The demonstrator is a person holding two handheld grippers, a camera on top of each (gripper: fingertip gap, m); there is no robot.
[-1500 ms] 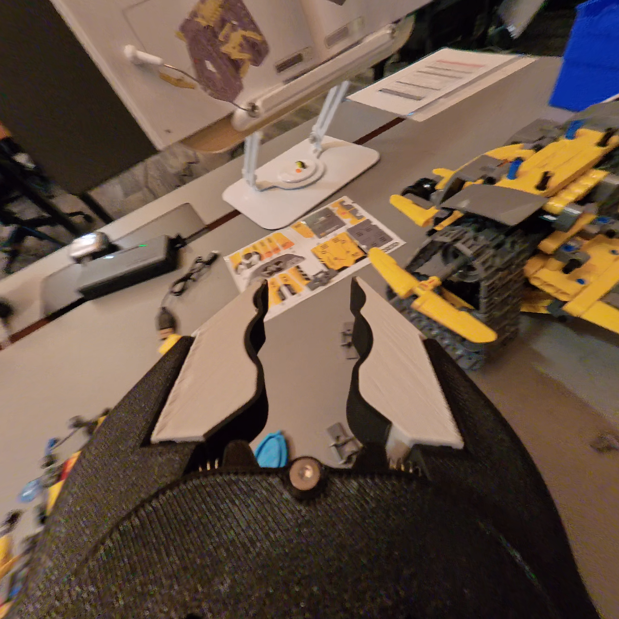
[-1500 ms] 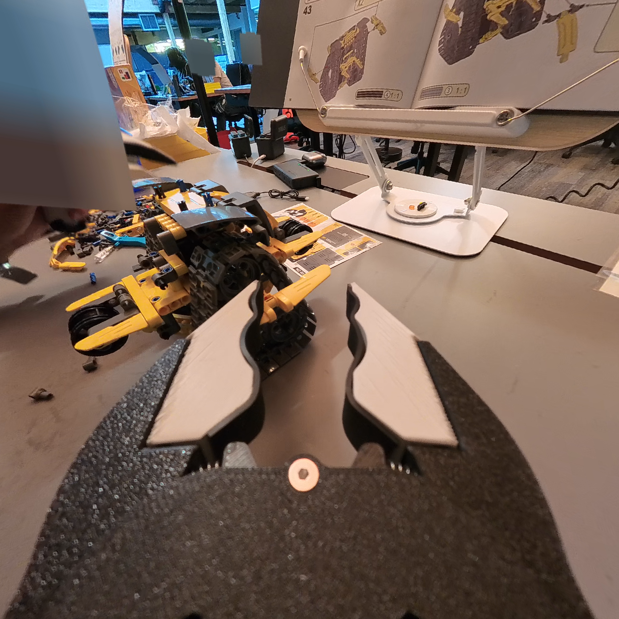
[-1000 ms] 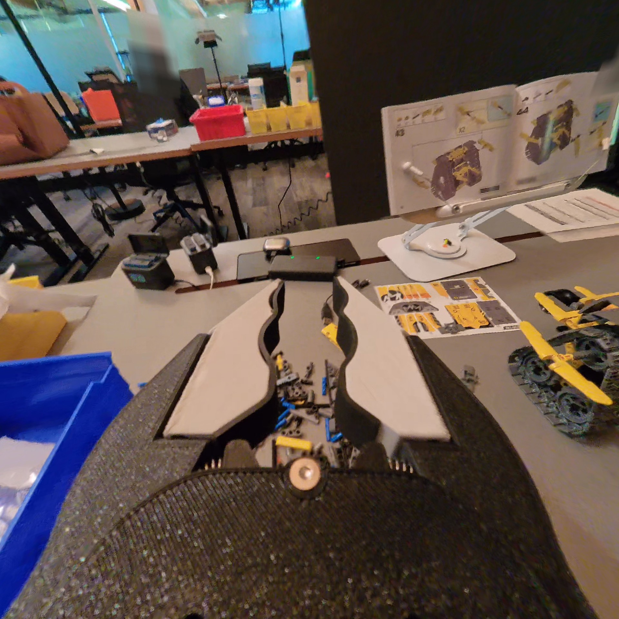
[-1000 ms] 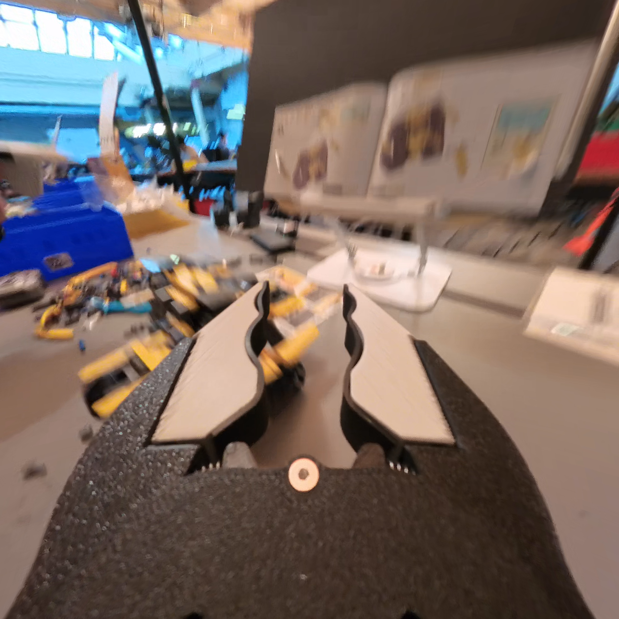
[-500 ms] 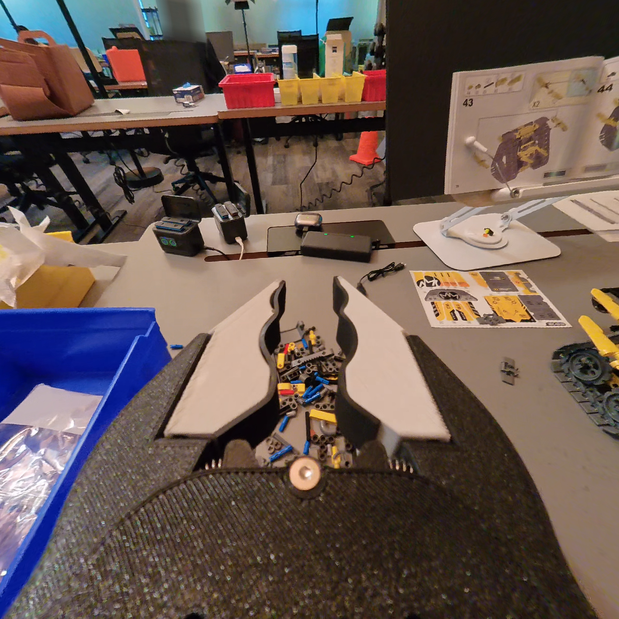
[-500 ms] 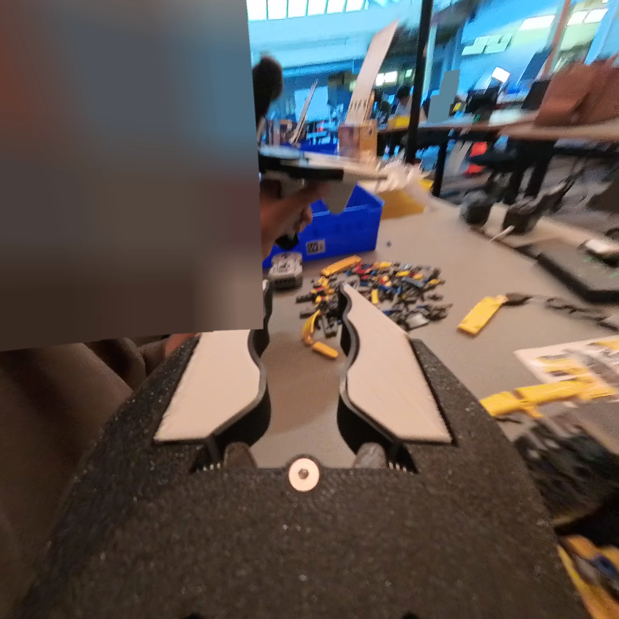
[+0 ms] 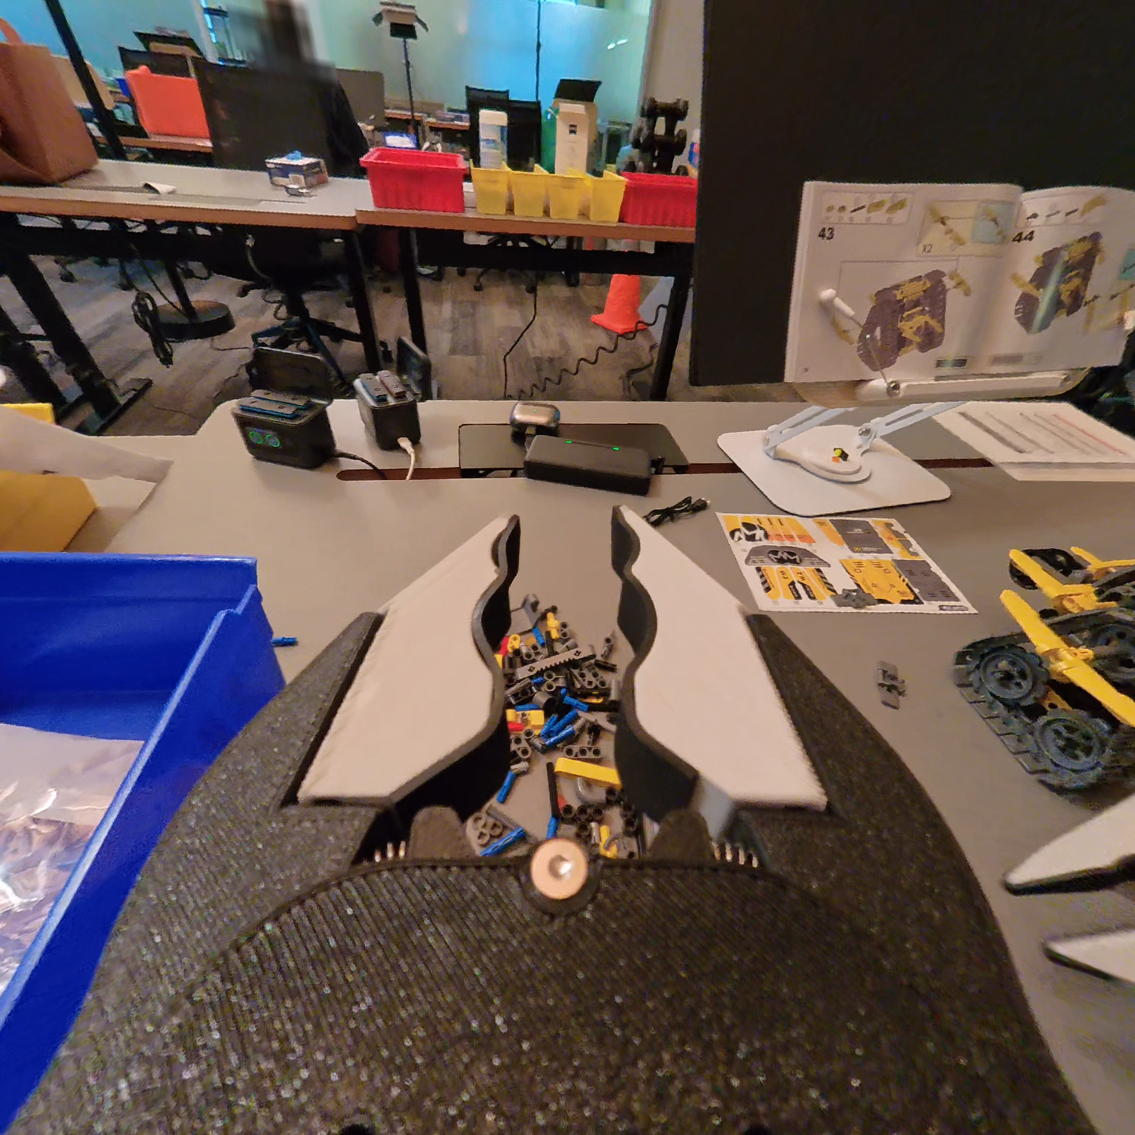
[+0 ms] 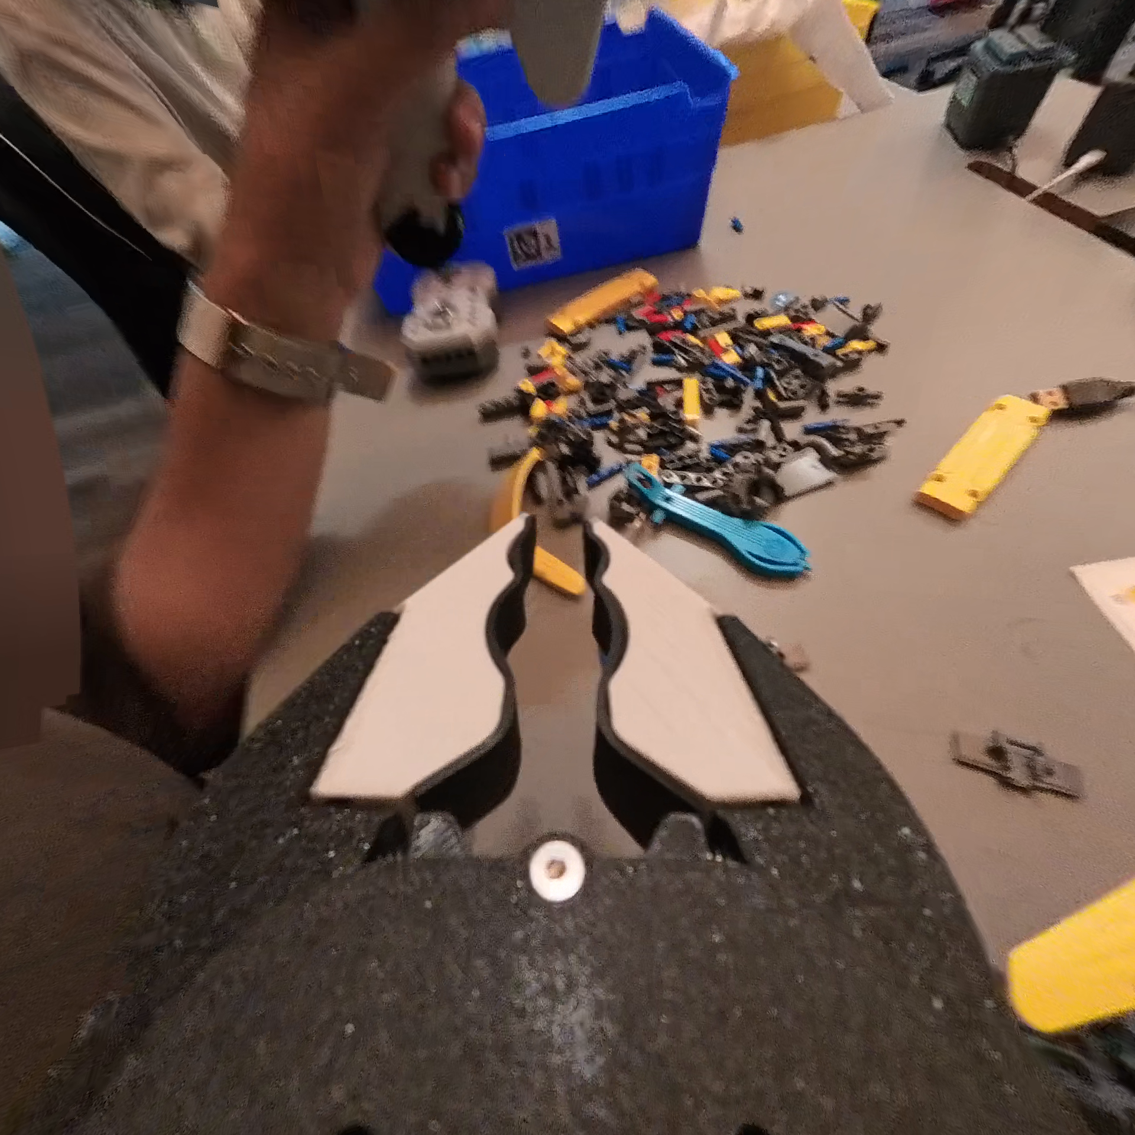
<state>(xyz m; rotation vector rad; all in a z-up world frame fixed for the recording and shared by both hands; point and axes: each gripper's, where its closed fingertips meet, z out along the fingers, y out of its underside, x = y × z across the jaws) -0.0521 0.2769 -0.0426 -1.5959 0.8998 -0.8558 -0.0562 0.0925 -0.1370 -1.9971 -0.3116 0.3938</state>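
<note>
In the left wrist view the left gripper hangs empty, jaws parted, over a pile of small building-toy pieces beside a blue bin, while in the right wrist view the right gripper, jaws slightly apart and empty, points at the same pile near a curved yellow piece.

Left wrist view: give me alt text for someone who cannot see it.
The left gripper, jaws open and empty, hangs over a pile of small building pieces on a grey table. A blue bin sits to its left; a sticker sheet and a yellow tracked model to its right.
</note>
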